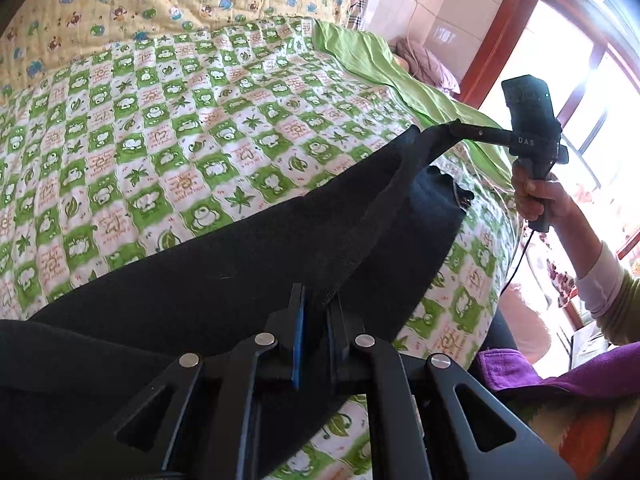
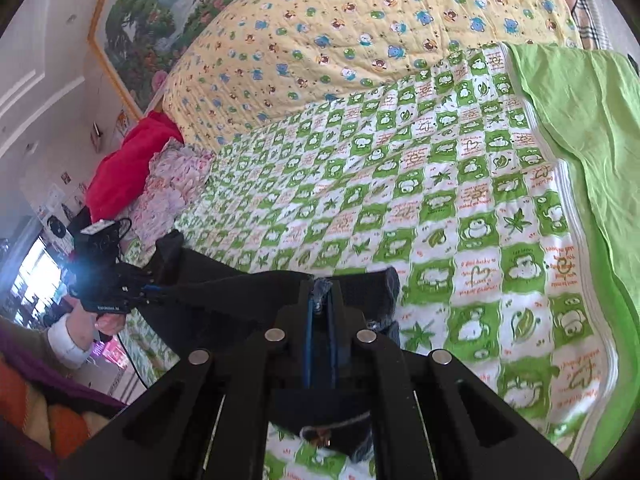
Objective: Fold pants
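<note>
**Both grippers clamped on the pants over the bed**

The black pants [image 1: 224,280] hang stretched between the two grippers above the bed, their lower part draped across the green checked quilt [image 1: 168,128]. The left gripper [image 1: 316,308] is closed on a fold of the dark cloth, which runs out from between its blue-lined fingers toward the far side. In the left wrist view the right gripper [image 1: 456,128] is at the other end of the taut edge, pinching it, with a hand [image 1: 540,196] wrapped round its handle and a pale sleeve [image 1: 600,284] behind.

From the right wrist view, the right gripper [image 2: 320,300] is closed on a bunched edge of the pants [image 2: 224,296], bluish fabric showing at its tips. The left gripper [image 2: 154,290] holds the cloth's other corner, well to the left, gripped by a hand [image 2: 108,322].

Beyond the checked quilt lies a yellow quilt [image 2: 360,20] with bear prints; a plain green sheet [image 2: 580,128] covers the right side, and a red cushion [image 2: 132,160] sits at the left edge.
</note>
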A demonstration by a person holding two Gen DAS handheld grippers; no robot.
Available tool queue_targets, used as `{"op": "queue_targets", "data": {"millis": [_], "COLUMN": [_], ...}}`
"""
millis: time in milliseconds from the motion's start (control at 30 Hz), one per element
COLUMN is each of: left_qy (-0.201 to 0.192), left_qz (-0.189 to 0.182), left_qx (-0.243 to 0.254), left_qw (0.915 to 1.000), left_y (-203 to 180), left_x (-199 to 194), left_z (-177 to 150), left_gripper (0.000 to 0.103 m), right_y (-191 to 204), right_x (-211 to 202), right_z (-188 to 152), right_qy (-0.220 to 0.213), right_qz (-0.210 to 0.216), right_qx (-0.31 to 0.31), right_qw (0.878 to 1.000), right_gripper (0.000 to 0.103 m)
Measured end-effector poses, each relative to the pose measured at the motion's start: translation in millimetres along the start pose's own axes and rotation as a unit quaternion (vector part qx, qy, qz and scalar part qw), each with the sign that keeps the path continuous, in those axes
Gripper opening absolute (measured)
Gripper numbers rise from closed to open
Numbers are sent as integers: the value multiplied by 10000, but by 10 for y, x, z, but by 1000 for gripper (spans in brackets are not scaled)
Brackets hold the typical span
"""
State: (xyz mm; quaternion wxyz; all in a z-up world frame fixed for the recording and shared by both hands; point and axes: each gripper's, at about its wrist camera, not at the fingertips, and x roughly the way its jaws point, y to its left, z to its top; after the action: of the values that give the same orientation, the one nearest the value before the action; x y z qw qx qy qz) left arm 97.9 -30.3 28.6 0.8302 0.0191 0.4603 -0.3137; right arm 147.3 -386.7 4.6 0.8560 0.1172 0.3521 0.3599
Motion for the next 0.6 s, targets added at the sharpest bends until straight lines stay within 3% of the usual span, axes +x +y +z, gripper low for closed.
{"op": "queue_targets", "data": {"millis": [267, 600], "left_qy": [-46, 254], "left_qz": [-30, -76], "left_qx": [162, 76], "left_qw": [9999, 9996], "left_y": [-166, -144], "left_x": [-49, 234], "left_z": [-100, -303], "left_gripper": [8, 8], "right_y": [10, -95], "right_x": [-145, 43], "right_z": [-273, -581], "right_qy": [173, 634], "right_qz": [-276, -637], "right_qx": [-18, 77], "right_qw": [9995, 9959], "right_gripper": [7, 7]}}
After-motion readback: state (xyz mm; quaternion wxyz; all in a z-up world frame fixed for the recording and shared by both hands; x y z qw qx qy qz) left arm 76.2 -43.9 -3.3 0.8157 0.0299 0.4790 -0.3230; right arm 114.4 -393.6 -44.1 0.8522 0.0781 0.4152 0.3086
